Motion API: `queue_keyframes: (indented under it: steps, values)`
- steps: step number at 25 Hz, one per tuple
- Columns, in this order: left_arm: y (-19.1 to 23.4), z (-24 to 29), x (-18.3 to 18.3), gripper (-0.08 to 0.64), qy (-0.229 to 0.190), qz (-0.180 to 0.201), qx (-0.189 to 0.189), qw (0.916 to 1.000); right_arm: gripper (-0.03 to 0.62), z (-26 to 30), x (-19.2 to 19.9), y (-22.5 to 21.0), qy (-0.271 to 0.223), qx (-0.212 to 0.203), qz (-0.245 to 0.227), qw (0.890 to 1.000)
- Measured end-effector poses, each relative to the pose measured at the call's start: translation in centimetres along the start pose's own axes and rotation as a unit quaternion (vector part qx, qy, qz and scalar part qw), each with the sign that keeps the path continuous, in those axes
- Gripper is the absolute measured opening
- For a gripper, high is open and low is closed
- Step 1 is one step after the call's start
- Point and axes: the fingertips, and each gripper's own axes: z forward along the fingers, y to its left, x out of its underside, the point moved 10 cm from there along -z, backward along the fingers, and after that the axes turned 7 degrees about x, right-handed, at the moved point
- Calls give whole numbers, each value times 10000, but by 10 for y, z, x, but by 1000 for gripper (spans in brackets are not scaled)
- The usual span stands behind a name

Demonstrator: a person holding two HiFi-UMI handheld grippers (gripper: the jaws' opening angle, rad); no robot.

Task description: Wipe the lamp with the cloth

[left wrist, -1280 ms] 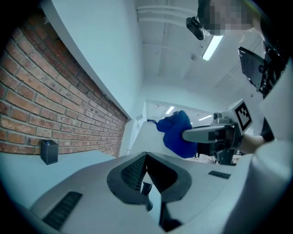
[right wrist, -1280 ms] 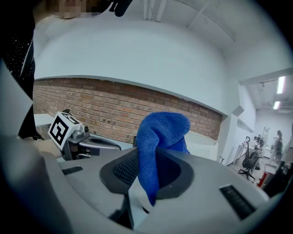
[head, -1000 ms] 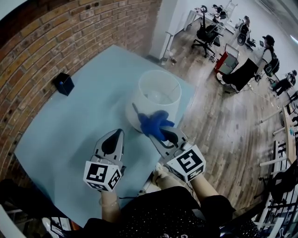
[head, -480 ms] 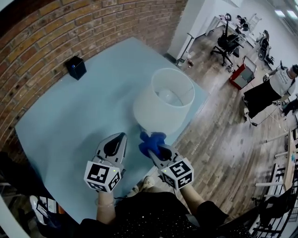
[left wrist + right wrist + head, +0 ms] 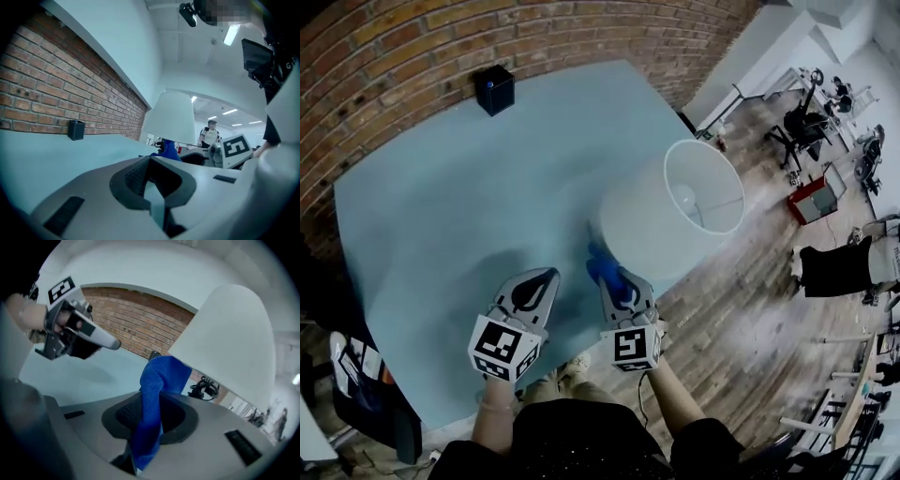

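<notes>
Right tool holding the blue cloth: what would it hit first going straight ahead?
Probably the lampshade, near its lower edge, cloth first; depth is unclear and it might skim past.

The lamp [image 5: 675, 220] stands at the tabletop's [image 5: 441, 187] right edge; the cloth [image 5: 602, 270], in the right tool [image 5: 614, 281], is just before its base; the left tool [image 5: 542, 279] is to their left; a box [image 5: 495, 90] stands far behind, by the wall [image 5: 412, 37].

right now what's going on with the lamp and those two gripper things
A person stands at a light blue table with a gripper in each hand. The right gripper is shut on a blue cloth and holds it up by the lower part of the white lamp shade; contact can't be made out. The left gripper is shut, holds nothing and hovers alongside.
</notes>
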Motion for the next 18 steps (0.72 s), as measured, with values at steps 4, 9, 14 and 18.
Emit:
queue_keyframes:
  steps: [4,9,14,18]
  values:
    - [6,-6,4,9,-58,-31,-36,10000,81,28,4,-10,-56,651,-851,9942]
    - [10,-6,11,9,-116,-101,-112,9998,81,41,8,-15,-215,1060,-1139,9876]
    - [11,-2,15,9,-128,-150,-119,9997,81,54,13,-18,-150,1344,-1015,9856]
    - [11,1,15,9,-123,-161,-148,9997,81,70,23,-16,62,1215,-1024,9873]
